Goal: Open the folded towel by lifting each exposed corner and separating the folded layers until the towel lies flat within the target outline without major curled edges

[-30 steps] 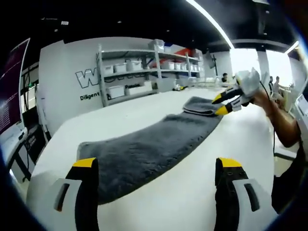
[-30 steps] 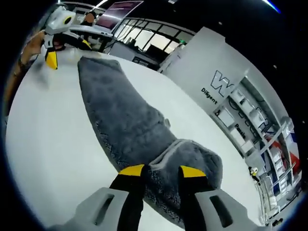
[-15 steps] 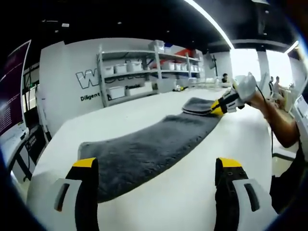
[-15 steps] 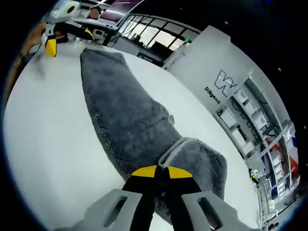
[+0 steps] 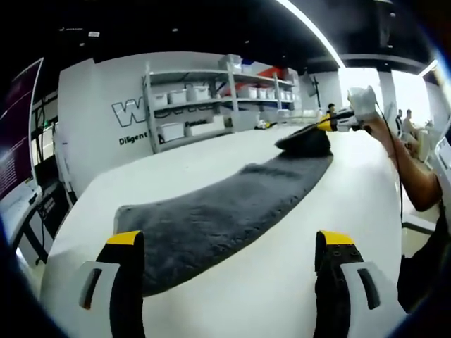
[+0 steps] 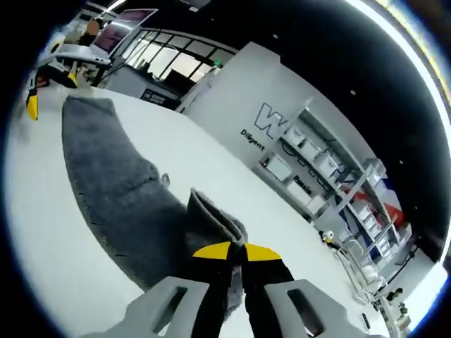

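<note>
Since a second ago our right tool (image 6: 236, 248) went from jaws apart over the folded end of the towel (image 5: 218, 218) to jaws pinched on that folded layer, and that end is now off the counter (image 5: 282, 282). From the left gripper view the right tool (image 5: 331, 124) sits at the far end with a dark hump of cloth hanging under it.

Left tool (image 5: 229, 243): jaws wide apart, holding nothing, parked near the towel's near end, which lies flat on the counter. The long grey strip runs from there away to the lifted fold.

Right gripper view: yellow tips together with the towel (image 6: 120, 190) edge bunched between them, and the fold (image 6: 211, 218) stands up just ahead of the tips. The rest of the strip trails off flat toward the left tool (image 6: 32, 104).

Handling, our read:
- Plush, thick pile, fully limp. It will drape and sag from any pinch point and won't hold shape.
- Probably light enough for one tool, but the pile should grip the counter a bit, so dragging may bunch it.
- We can't tell if the pinch has one layer or two. If two, the fold comes along instead of opening.
- Best grip is right at a corner or hem, top layer only, then carry it up and over.
- Left tool could pin the flat end so the strip doesn't slide.

No target outline visible on the counter.
</note>
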A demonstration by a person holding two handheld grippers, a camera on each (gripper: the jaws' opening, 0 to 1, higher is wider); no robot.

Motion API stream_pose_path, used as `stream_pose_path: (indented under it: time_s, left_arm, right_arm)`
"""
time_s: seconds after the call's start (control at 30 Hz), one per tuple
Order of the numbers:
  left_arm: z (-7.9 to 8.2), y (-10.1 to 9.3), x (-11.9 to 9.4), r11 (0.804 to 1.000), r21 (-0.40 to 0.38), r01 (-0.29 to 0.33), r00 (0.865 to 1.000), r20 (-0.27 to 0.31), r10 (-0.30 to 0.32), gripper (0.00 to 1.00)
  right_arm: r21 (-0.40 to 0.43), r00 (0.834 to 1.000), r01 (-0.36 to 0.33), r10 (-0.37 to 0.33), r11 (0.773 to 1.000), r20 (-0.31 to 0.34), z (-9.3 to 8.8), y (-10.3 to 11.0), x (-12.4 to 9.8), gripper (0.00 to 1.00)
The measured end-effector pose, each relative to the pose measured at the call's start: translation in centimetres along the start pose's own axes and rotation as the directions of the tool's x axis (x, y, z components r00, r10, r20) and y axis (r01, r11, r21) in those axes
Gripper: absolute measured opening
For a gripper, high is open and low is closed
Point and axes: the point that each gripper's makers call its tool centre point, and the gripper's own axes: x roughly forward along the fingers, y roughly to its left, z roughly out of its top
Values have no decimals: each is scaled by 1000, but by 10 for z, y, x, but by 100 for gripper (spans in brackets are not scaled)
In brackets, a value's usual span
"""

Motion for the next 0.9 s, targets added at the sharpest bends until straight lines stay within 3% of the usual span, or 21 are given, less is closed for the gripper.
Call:
stream_pose_path:
  time_s: [0.1,0.3,0.53,0.9]
  left_arm:
    - [-1,0,1,1000,2,-1,1000,-8,1,99]
    - [-1,1,1,1000,7,-1,1000,-15,1,99]
    - [0,2,1,1000,11,-7,1000,-21,8,99]
    - [-2,-2,2,1000,15,1,999,-41,0,99]
  right_arm:
    - [30,998,59,-58,998,-18,-9,-24,-3,1]
    - [62,991,121,-117,991,-60,-29,-54,-3,1]
    - [73,982,160,-152,984,-110,-51,-69,-2,1]
    - [143,957,208,-171,967,-236,-112,-96,4,1]
